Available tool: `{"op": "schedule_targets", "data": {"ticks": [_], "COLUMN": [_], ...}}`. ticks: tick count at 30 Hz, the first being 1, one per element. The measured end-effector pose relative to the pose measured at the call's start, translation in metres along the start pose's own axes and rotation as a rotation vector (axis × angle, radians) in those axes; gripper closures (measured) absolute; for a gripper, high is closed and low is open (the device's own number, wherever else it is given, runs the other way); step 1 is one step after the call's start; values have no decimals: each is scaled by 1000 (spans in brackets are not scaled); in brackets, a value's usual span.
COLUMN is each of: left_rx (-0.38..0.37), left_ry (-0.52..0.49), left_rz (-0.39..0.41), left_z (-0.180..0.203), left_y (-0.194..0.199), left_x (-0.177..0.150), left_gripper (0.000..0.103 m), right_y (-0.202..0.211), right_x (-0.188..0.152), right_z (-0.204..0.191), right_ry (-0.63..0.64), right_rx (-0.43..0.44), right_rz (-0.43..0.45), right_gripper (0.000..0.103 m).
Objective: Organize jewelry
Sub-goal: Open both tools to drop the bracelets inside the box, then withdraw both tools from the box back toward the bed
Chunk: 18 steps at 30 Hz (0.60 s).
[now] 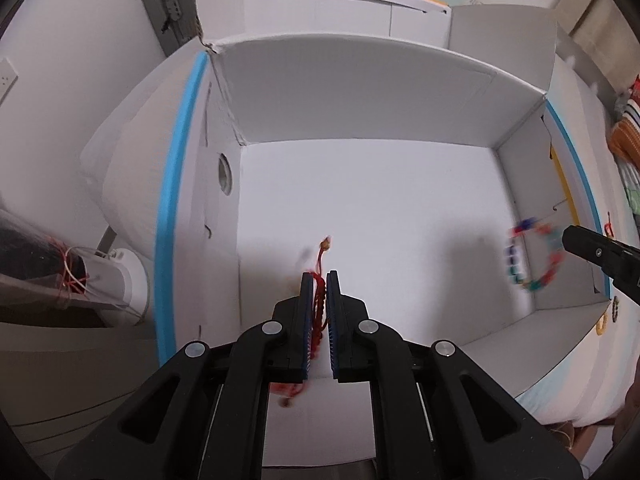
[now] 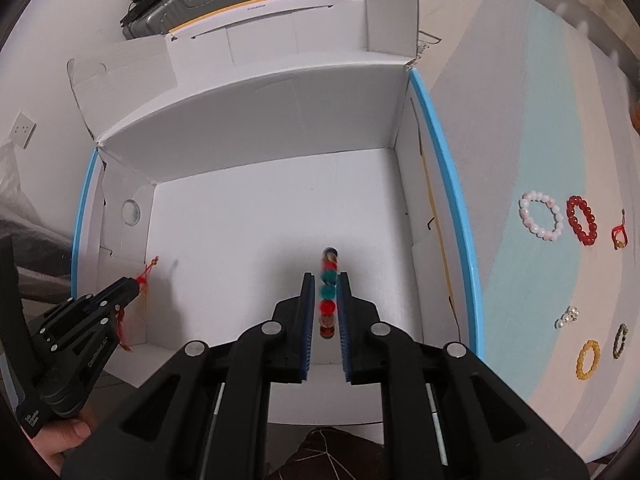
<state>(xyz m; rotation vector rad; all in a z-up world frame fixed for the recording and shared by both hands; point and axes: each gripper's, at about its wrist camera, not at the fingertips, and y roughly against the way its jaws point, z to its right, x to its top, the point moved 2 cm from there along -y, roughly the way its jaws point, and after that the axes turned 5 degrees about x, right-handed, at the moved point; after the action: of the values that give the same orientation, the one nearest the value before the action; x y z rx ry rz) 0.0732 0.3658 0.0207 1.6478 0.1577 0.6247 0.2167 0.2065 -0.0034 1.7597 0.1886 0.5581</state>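
A white cardboard box [image 1: 360, 92] with its flaps up stands open below both grippers. My left gripper [image 1: 320, 276] points down into the box's left half, shut on a red cord bracelet [image 1: 318, 298]; one tail of the cord sticks out past the tips and another hangs below. My right gripper [image 2: 325, 276] hangs over the box's right half, shut on a multicoloured bead bracelet [image 2: 327, 292] held edge-on. From the right wrist view, the left gripper [image 2: 134, 282] sits near the box's left wall [image 2: 120, 236]. The left wrist view shows the bead bracelet [image 1: 513, 258] blurred at the right gripper's tip [image 1: 568, 236].
Right of the box, on a pale blue and white surface, lie a white-pink bead bracelet [image 2: 540, 216], a red bead bracelet [image 2: 582, 220], a small red cord piece [image 2: 619, 234], a clear crystal piece [image 2: 569, 317], an amber bracelet [image 2: 587, 360] and a dark one [image 2: 620, 340]. A grey suitcase [image 2: 192, 4] stands behind.
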Motion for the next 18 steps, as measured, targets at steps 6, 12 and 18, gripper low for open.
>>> {"op": "schedule_targets", "data": {"ticks": [6, 12, 18], "left_rx": [46, 54, 66], "left_ry": [3, 17, 48], "left_rz": [58, 79, 109], "left_z": [2, 4, 7], "left_y": [13, 21, 28], "left_x": [1, 4, 4], "left_gripper": [46, 26, 6], "right_y": [7, 22, 37], "right_x": [-2, -4, -6], "right_z": [0, 6, 9], "right_ry": [1, -16, -5], "right_rx": [2, 9, -2], "right_rz": [24, 84, 157], "right_gripper": [62, 35, 18]}}
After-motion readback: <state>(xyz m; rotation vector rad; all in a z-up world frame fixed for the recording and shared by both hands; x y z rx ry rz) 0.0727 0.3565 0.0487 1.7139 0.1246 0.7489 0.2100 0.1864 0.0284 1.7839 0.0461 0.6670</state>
